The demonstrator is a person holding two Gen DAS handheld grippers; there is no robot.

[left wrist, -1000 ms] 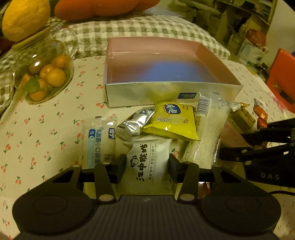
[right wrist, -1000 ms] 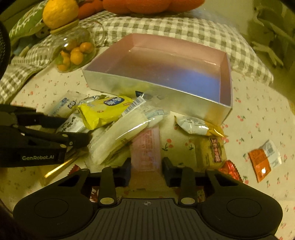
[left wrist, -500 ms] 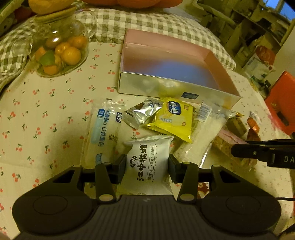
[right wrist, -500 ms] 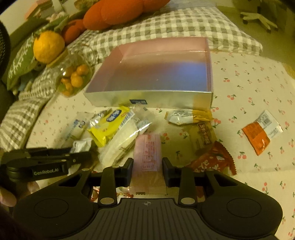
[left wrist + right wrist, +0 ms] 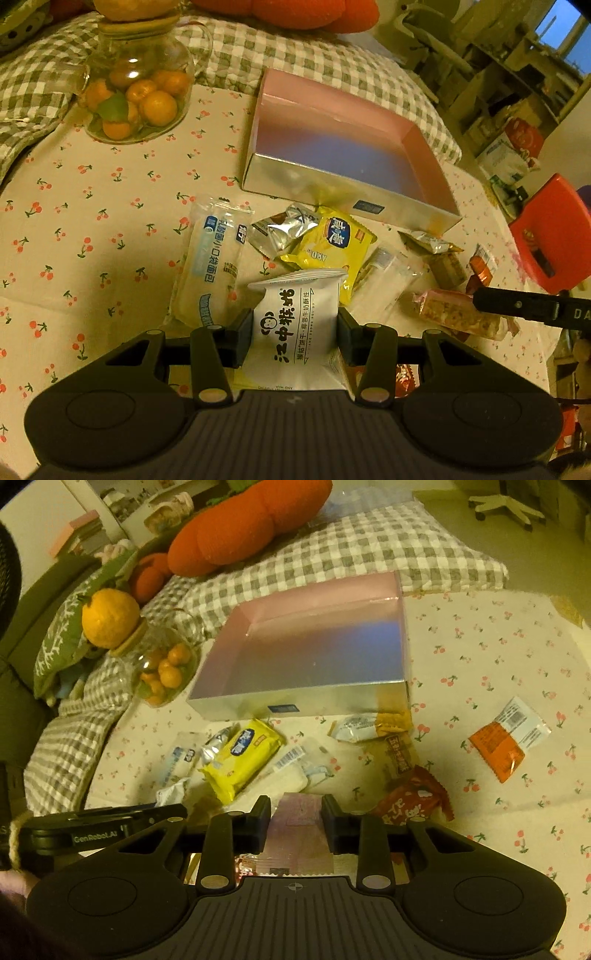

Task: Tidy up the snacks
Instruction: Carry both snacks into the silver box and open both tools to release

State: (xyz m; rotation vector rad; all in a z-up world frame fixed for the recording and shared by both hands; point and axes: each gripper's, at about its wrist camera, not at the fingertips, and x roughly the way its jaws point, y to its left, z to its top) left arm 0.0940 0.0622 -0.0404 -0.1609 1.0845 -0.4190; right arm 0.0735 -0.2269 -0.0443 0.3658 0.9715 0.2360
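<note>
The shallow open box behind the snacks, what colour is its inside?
Pink inside the shallow open box, silver outside; the right wrist view shows it best.

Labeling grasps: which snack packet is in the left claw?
The white packet with black characters, pinched by the left claw; the other packets lie on the tablecloth.

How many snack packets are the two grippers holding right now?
2. The white packet sits clamped in the left gripper; the pink packet sits between the pads of the right gripper, whose jaws are closing.
</note>
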